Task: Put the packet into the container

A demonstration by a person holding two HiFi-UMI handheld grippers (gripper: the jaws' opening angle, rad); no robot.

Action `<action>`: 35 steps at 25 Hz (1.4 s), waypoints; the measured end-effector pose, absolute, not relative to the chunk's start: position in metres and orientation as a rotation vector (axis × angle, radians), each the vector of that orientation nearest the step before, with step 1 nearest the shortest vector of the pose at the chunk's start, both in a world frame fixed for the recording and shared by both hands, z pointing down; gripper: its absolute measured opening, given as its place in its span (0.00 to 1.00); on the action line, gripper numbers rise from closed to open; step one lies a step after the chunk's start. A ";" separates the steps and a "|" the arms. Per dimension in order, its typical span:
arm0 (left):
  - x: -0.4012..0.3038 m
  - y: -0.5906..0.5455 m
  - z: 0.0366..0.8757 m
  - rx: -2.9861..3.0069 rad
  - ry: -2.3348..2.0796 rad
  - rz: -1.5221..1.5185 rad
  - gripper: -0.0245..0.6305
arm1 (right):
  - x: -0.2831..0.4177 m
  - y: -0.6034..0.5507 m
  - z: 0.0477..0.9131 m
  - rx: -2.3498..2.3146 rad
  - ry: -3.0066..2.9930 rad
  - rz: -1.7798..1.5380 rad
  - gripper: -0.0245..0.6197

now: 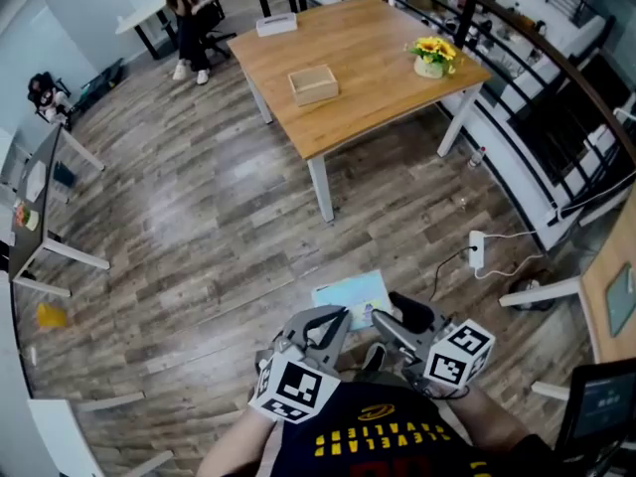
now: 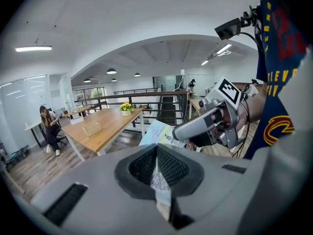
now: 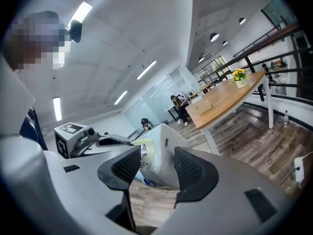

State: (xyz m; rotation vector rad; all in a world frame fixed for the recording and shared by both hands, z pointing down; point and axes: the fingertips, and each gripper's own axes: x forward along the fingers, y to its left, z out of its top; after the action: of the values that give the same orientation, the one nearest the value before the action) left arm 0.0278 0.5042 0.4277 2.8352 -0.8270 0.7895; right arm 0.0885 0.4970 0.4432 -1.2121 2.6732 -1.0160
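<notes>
In the head view both grippers are held close to my chest above the wooden floor. My left gripper (image 1: 333,318) (image 2: 157,168) is shut on the edge of a light blue and white packet (image 1: 350,294) (image 2: 159,133), and a thin strip of it shows pinched between the pads. My right gripper (image 1: 383,318) (image 3: 157,168) is open. The packet (image 3: 156,153) stands between its jaws, with a gap at each pad. The container, a low wooden box (image 1: 314,83) (image 2: 92,128), sits far off on the wooden table (image 1: 378,38).
A pot of yellow flowers (image 1: 434,56) and a white box (image 1: 276,24) also stand on the table. A person (image 1: 191,8) sits at a desk beyond it. A power strip with cable (image 1: 476,249) lies on the floor to the right. A black railing (image 1: 556,78) runs along the right.
</notes>
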 end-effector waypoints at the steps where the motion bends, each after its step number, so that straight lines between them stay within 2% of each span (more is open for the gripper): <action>1: 0.035 0.504 0.426 2.839 -0.833 0.794 0.04 | 0.095 0.497 0.443 -1.211 2.705 -0.985 0.37; 3: 0.048 0.503 0.425 2.840 -0.834 0.814 0.04 | 0.108 0.494 0.442 -1.230 2.746 -0.937 0.35; 5: 0.060 0.500 0.425 2.832 -0.822 0.841 0.04 | 0.121 0.490 0.441 -1.252 2.756 -0.920 0.26; 7: 0.069 0.496 0.425 2.827 -0.823 0.861 0.04 | 0.130 0.483 0.437 -1.260 2.744 -0.918 0.21; 14: 0.069 0.463 0.420 2.757 -0.954 0.728 0.05 | 0.136 0.450 0.422 -1.235 2.665 -0.924 0.15; 15: 0.065 0.455 0.416 2.736 -0.992 0.676 0.08 | 0.135 0.444 0.420 -1.234 2.652 -0.928 0.15; 19: 0.033 0.423 0.411 2.613 -1.115 0.456 0.37 | 0.129 0.413 0.410 -1.236 2.606 -0.928 0.14; 22: 0.006 0.405 0.427 2.464 -1.100 0.330 0.49 | 0.124 0.391 0.405 -1.262 2.586 -0.918 0.14; 27: -0.010 0.373 0.428 2.327 -0.865 0.075 0.50 | 0.111 0.353 0.398 -1.323 2.523 -0.935 0.14; 31: -0.022 0.336 0.412 2.349 -0.829 0.007 0.31 | 0.102 0.326 0.395 -1.370 2.441 -0.984 0.14; 35: -0.033 0.307 0.413 2.376 -0.814 0.014 0.28 | 0.092 0.305 0.397 -1.431 2.398 -1.013 0.15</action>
State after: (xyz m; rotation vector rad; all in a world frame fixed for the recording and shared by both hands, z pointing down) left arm -0.0334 0.3067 0.4127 2.3763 -0.8138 0.0140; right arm 0.0919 0.3047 0.3968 -1.4307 2.3981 -1.0129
